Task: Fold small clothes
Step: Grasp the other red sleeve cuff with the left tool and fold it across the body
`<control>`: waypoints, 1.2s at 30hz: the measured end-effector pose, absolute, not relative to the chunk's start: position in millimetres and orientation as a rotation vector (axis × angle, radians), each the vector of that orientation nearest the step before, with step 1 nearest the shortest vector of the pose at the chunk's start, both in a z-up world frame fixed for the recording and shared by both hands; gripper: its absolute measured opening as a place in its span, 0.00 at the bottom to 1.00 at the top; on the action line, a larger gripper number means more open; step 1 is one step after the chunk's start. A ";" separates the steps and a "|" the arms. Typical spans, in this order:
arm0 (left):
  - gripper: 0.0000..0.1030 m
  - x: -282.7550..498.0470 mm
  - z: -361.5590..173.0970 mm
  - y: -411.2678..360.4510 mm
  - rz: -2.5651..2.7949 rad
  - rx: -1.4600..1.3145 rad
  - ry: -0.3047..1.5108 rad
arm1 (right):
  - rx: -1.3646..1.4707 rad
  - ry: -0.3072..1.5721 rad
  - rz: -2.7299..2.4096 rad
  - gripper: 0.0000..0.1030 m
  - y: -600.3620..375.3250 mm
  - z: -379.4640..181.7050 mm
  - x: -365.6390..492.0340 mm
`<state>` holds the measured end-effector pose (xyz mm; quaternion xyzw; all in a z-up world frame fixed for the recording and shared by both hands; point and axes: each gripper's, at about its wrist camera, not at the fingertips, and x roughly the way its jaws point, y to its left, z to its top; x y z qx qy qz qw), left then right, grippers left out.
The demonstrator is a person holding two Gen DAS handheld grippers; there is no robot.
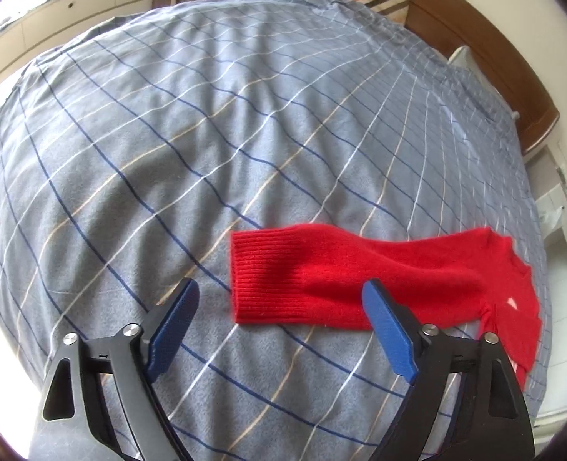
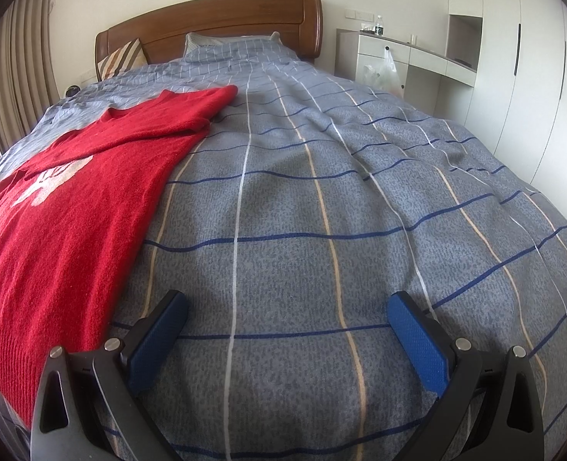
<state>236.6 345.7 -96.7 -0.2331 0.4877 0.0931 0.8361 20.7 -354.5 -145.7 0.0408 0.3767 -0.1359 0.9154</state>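
Beyond the empty left gripper (image 1: 281, 292) lies the red sweater (image 1: 360, 280).

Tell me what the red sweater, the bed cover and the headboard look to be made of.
Red sweater: knitted yarn, likely wool or acrylic, matte and slightly fuzzy; ribbing shows at the sleeve cuff.
Bed cover: soft woven fabric, probably cotton, matte, with a printed check and loose wrinkles.
Headboard: wood or wood veneer, brown with a smooth glossy finish; visible grain and sheen.
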 end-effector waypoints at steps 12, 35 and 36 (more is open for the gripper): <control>0.06 261.2 -86.0 311.6 0.263 -0.373 0.978 | 0.082 0.770 -0.281 1.00 -354.1 -145.9 21.4; 0.76 269.8 -41.0 -134.1 -0.554 0.131 0.958 | 0.091 0.786 -0.276 1.00 -354.4 -147.4 25.5; 0.76 260.0 -43.5 -124.8 -0.545 0.127 0.960 | 0.091 0.787 -0.276 1.00 -354.4 -147.5 25.6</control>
